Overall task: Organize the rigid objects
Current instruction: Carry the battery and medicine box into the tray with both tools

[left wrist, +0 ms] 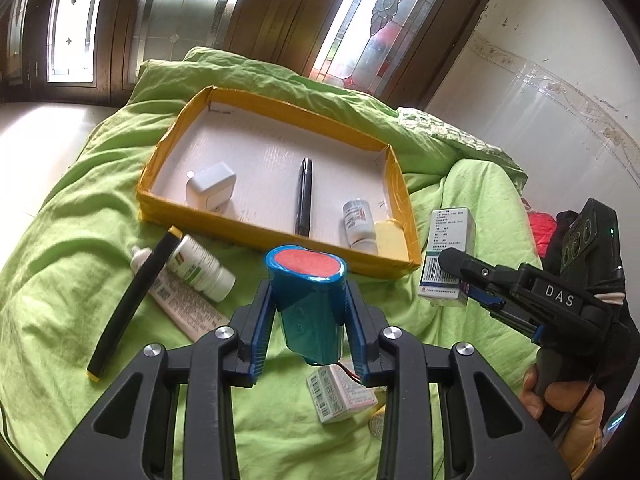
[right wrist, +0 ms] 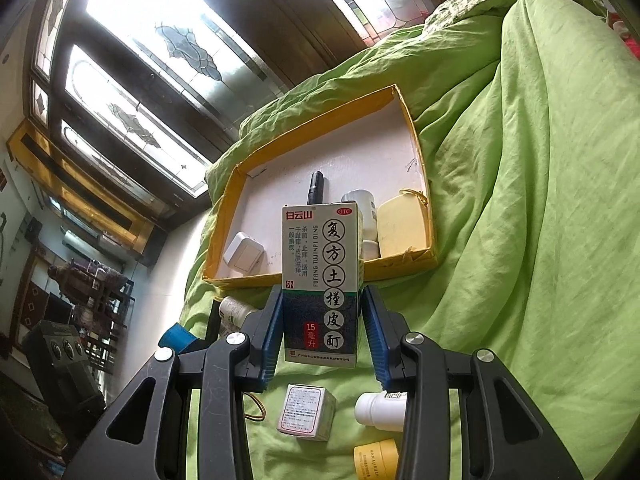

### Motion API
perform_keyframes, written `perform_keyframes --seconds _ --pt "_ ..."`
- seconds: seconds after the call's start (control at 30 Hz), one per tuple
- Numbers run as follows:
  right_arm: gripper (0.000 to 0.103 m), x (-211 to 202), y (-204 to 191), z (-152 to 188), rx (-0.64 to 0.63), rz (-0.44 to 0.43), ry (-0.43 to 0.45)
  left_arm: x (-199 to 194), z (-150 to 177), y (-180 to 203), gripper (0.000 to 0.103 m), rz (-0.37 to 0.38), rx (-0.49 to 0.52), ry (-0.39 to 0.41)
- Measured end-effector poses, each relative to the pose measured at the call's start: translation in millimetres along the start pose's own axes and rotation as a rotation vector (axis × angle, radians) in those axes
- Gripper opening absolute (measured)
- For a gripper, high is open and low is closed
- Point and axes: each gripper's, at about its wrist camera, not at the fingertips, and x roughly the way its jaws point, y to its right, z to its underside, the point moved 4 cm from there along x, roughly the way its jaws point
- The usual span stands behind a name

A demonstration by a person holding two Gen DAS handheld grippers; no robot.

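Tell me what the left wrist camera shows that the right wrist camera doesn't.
Only the left wrist view shows the left hand-held gripper clamped on a blue battery pack, plus a black marker with yellow ends and an ointment tube on the green bedding.

Only the right wrist view shows a yellow jar and a rubber band.

Both show the yellow-edged tray holding a white charger, black pen and small white bottle, and the medicine box gripped by the right hand-held gripper.
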Motion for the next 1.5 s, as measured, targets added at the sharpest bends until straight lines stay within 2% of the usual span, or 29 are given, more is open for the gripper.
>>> perform_keyframes --seconds 0.57,0.97,1.1,1.27,1.5 --pt "0.034 19.6 -18.8 -38.9 0.017 -0.034 0.018 20.5 -47.7 -6.5 0.031 -0.017 0.001 0.024" --pt "0.034 87.4 -28.4 -38.5 -0.033 -0.025 -0.124 62.7 -83.6 -13.7 0.031 -0.051 0.008 -0.006" --pt "0.034 102.0 -28.8 -31.8 -0.066 0.010 -0.160 77.5 -87.6 -16.9 0.031 -0.074 0.031 -0.031" --pt "0.034 110.8 -25.1 -25.9 -0.109 0.092 -0.157 98.8 -87.5 -24.8 0.031 -0.101 0.031 -0.068" --pt "0.034 116.8 -16.3 -22.1 -0.111 0.101 -0.184 131.2 -81.2 -37.1 0.031 -0.144 0.050 -0.169"
